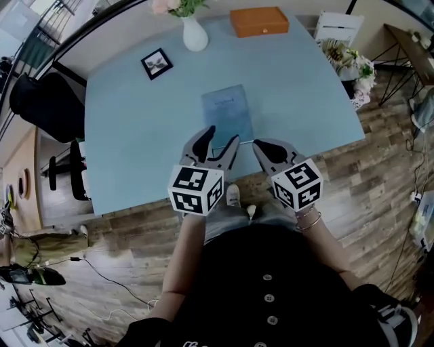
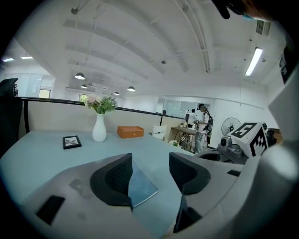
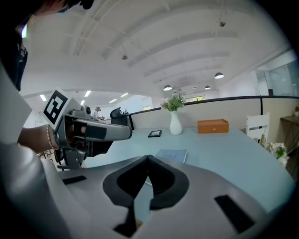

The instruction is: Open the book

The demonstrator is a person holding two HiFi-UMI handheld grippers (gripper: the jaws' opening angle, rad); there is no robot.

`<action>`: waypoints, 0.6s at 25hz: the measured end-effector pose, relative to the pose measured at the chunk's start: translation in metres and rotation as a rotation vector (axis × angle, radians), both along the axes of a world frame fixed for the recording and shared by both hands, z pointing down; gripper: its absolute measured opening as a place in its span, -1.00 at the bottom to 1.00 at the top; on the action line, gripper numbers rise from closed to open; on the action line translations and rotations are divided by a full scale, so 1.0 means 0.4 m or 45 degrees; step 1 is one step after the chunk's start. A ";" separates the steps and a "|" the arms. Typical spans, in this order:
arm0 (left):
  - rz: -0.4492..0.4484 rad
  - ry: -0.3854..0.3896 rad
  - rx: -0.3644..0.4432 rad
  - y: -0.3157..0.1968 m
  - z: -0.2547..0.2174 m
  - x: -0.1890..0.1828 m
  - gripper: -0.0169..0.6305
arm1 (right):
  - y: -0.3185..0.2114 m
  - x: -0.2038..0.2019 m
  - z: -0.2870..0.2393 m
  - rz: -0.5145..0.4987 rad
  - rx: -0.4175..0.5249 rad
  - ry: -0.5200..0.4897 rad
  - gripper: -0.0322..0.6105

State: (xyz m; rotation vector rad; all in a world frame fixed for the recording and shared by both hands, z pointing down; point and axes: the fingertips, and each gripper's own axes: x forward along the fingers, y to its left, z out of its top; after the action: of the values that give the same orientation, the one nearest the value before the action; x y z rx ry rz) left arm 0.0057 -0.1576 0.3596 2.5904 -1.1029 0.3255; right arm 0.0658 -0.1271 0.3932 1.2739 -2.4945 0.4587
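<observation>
While the book (image 1: 227, 112) lies closed just ahead of us, we hold both grippers at the tabletop's (image 1: 135, 129) near edge.
Our left gripper (image 1: 222, 135) gapes wide before the book, empty; our right gripper (image 1: 260, 145), beside it, is pressed together on nothing.

Pale blue book (image 1: 227, 110), white vase (image 1: 194, 34), orange box (image 1: 258, 21)

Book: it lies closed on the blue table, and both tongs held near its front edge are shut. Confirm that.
One detail is wrong. The left tongs are open, with the jaws clearly apart, as the left gripper view shows. Only the right tongs are shut. The rest stands: the book lies closed on the blue table, with both tongs near its front edge.
</observation>
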 end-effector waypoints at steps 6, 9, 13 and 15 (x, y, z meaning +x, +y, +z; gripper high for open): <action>0.062 -0.018 -0.018 -0.060 0.020 0.000 -0.24 | -0.062 -0.006 -0.004 0.038 0.006 0.007 -0.90; 0.099 -0.032 -0.033 -0.088 0.033 0.000 -0.24 | -0.083 -0.016 -0.011 0.048 0.005 -0.016 -0.90; 0.159 -0.038 -0.037 -0.122 0.039 0.015 -0.24 | -0.111 -0.010 -0.012 0.101 -0.004 -0.035 -0.90; 0.192 -0.042 -0.036 -0.133 0.041 0.024 -0.24 | -0.122 -0.002 -0.009 0.132 -0.008 -0.030 -0.90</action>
State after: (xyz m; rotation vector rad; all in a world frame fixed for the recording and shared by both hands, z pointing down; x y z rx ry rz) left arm 0.0153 -0.2107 0.3761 2.6579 -0.9081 0.4170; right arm 0.0651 -0.1760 0.3895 1.4082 -2.4524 0.5083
